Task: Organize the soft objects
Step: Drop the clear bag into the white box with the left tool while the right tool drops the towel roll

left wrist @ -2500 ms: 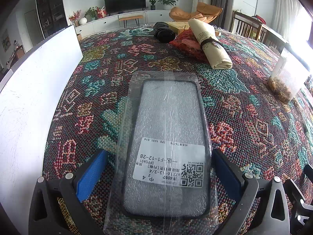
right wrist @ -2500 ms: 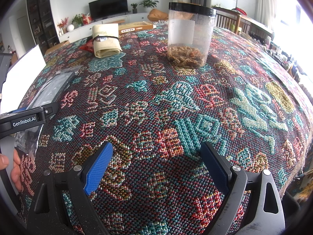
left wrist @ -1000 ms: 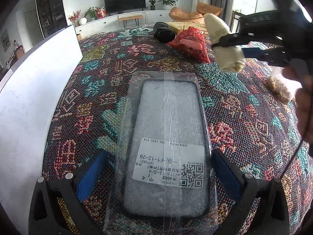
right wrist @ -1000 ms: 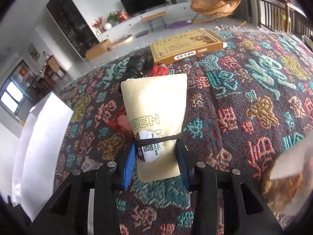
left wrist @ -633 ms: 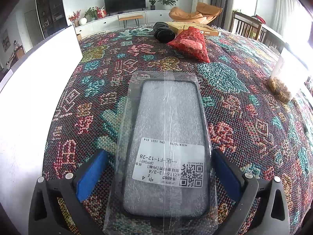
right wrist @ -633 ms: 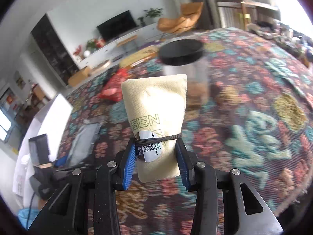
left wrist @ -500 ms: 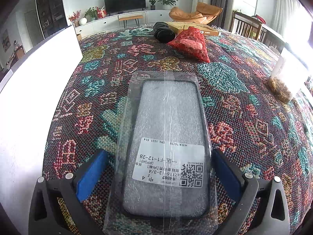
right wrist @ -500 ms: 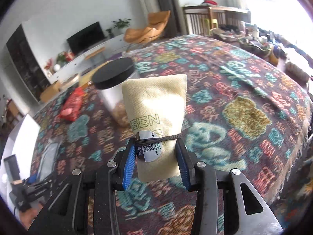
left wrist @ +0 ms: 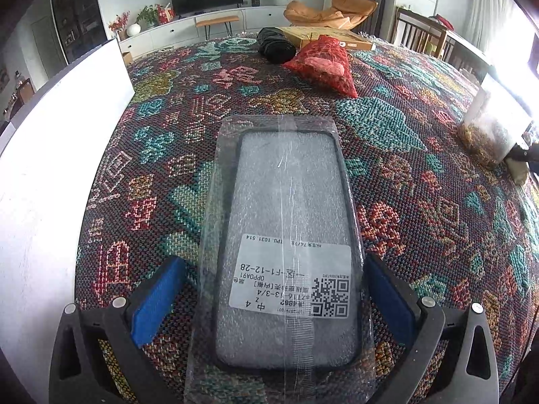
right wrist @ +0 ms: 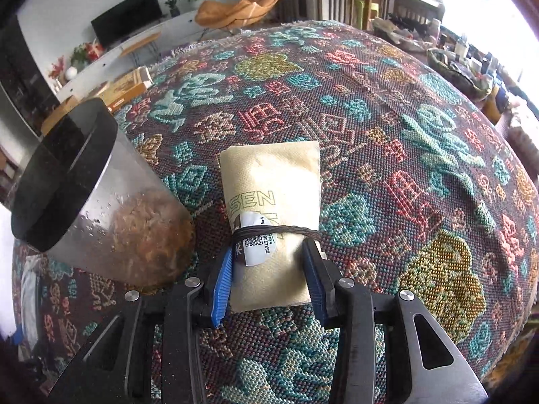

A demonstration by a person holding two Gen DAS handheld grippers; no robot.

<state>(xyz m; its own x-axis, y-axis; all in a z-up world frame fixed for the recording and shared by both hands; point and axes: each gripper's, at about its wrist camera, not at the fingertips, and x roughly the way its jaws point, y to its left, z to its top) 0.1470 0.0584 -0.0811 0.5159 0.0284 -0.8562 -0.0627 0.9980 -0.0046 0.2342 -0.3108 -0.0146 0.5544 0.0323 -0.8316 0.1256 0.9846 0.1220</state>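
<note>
A cream cloth roll (right wrist: 273, 208), bound with a dark band and carrying a round label, sits between the blue pads of my right gripper (right wrist: 269, 262). Its jaws are closing and the pads press the roll's sides. The roll hangs low over the patterned tablecloth (right wrist: 404, 134), just right of a clear jar (right wrist: 101, 208). My left gripper (left wrist: 273, 262) stands open astride a phone case in a clear bag (left wrist: 286, 202) that lies flat on the cloth. A red mesh bag (left wrist: 323, 64) and a black bundle (left wrist: 274, 45) lie at the far end.
The jar (left wrist: 492, 131) has a black lid and brown contents. A flat yellow box (left wrist: 323, 35) lies at the far edge. A white board (left wrist: 50, 168) borders the table's left side. Chairs and a cluttered side table (right wrist: 465, 67) stand beyond the right edge.
The right gripper has carried the cream roll from the far end, past the jar, down to the right side of the table. The left gripper and phone case have not moved.
</note>
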